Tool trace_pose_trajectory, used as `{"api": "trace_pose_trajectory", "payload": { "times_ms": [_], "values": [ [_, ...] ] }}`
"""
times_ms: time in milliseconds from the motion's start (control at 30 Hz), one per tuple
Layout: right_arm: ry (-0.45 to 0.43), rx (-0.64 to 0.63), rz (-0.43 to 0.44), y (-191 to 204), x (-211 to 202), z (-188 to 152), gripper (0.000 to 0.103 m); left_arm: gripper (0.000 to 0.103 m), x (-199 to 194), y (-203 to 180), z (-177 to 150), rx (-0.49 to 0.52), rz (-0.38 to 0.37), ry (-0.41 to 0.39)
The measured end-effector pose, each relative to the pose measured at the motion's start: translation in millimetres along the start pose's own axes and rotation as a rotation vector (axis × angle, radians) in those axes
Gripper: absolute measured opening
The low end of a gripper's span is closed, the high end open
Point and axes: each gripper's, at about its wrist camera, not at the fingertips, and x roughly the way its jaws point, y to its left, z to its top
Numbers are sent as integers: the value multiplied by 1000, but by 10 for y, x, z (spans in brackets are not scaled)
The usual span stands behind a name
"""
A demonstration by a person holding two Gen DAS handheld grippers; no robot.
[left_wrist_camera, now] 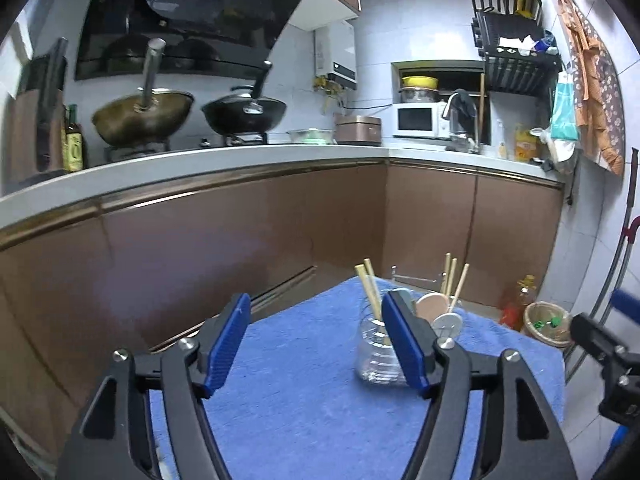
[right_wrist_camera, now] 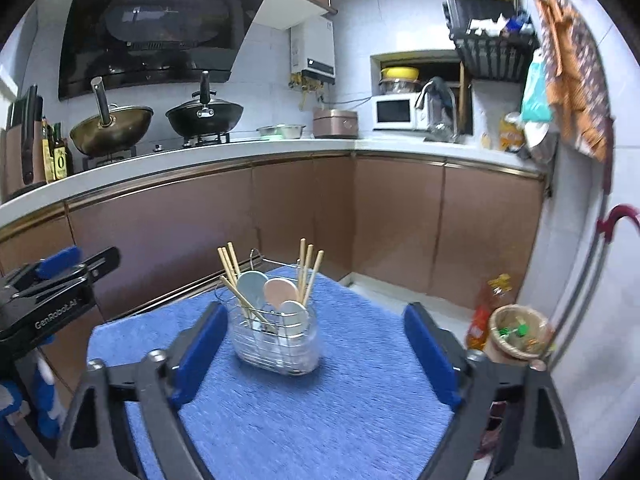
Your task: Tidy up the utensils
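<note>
A clear holder in a wire frame (right_wrist_camera: 276, 340) stands on a blue towel (right_wrist_camera: 320, 400). It holds several wooden chopsticks (right_wrist_camera: 231, 268) and three spoons: pale blue, pink (right_wrist_camera: 280, 292) and white. My right gripper (right_wrist_camera: 316, 348) is open and empty, a little short of the holder. My left gripper (left_wrist_camera: 316, 340) is open and empty; its right finger hides part of the holder (left_wrist_camera: 376, 344). Chopsticks (left_wrist_camera: 370, 288) and the pink spoon (left_wrist_camera: 432, 306) show behind that finger. The left gripper also shows in the right wrist view (right_wrist_camera: 60, 276), at the left edge.
The towel (left_wrist_camera: 300, 380) covers a small table. Brown kitchen cabinets (right_wrist_camera: 160, 232) and a counter with two woks stand behind. On the floor at the right are an oil bottle (right_wrist_camera: 486, 316) and a small bin (right_wrist_camera: 520, 334).
</note>
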Motion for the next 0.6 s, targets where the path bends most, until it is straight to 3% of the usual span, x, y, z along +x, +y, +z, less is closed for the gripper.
{"api": "trace_pose_trajectory", "payload": {
  "times_ms": [133, 600],
  "values": [
    [-35, -32, -29, 115, -212, 0, 103, 70, -244, 39, 8, 8, 46, -35],
    [-124, -39, -58, 298, -787, -21, 103, 72, -888, 166, 0, 37, 99, -151]
  ]
}}
